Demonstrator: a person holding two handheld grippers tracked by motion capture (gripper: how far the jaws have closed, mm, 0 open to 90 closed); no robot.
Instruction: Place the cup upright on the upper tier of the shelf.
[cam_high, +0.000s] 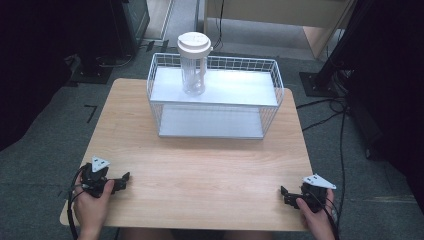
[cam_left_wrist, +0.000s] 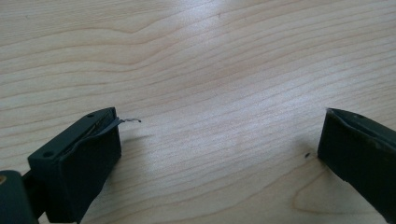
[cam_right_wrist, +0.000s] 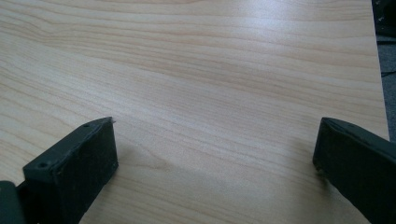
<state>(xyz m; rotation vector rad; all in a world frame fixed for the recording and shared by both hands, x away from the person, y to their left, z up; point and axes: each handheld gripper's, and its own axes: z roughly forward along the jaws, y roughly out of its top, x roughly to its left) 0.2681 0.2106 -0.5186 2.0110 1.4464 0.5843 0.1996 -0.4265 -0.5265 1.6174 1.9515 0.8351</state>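
Note:
A clear plastic bottle with a white lid (cam_high: 193, 62) stands upright on the top shelf of a white wire rack (cam_high: 215, 97) at the back of the wooden table (cam_high: 200, 165). My left gripper (cam_high: 122, 181) rests at the table's front left corner, held in a hand, jaws wide apart with nothing between them; in the left gripper view it is also open (cam_left_wrist: 219, 140) over bare wood. My right gripper (cam_high: 285, 195) sits at the front right corner, open and empty too, and the right gripper view (cam_right_wrist: 215, 144) has only table between its jaws.
The rack has a lower shelf (cam_high: 210, 122) with nothing on it. Dark equipment and cables (cam_high: 330, 107) lie on the grey floor right of the table. The table's right edge (cam_right_wrist: 380, 93) runs close to my right gripper.

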